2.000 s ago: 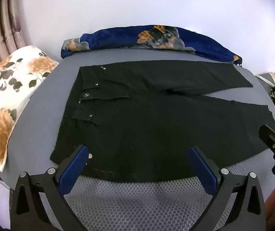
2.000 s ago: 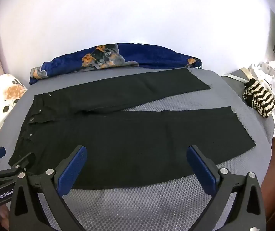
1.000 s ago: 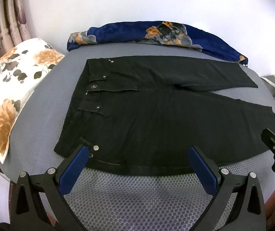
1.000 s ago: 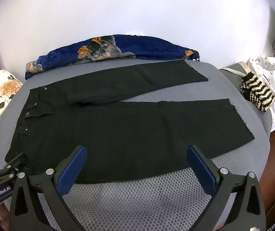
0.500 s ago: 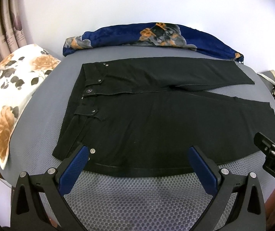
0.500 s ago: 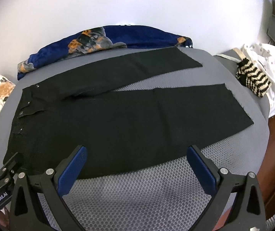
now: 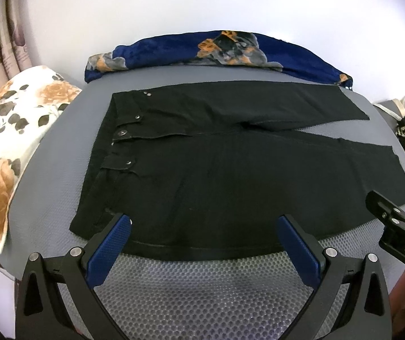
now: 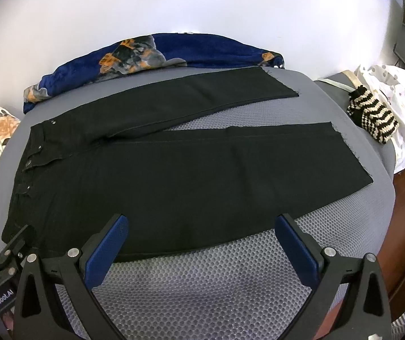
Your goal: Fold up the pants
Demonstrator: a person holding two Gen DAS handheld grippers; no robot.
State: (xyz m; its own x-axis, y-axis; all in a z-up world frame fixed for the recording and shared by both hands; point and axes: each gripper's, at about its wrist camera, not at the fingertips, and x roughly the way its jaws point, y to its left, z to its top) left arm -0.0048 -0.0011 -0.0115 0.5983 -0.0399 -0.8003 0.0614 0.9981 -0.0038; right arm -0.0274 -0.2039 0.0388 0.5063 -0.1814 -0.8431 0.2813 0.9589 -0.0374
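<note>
**Pants flat and unfolded ahead of both open grippers**

Pants lie spread on the grey mesh bed, black, waistband off to my left, both legs running right and parted in a narrow V. My left gripper has its fingers wide apart, holding nothing; the near hem edge of the pants sits just beyond the fingertips, and the left blue pad overlaps the waist corner in view. My right gripper is likewise spread and empty, fingertips at the near edge of the closer leg. Past the pants, beyond both sets of fingers, a blue floral blanket lies along the wall. A floral pillow sits left of my left fingers; a striped knit item lies right of my right fingers.
</note>
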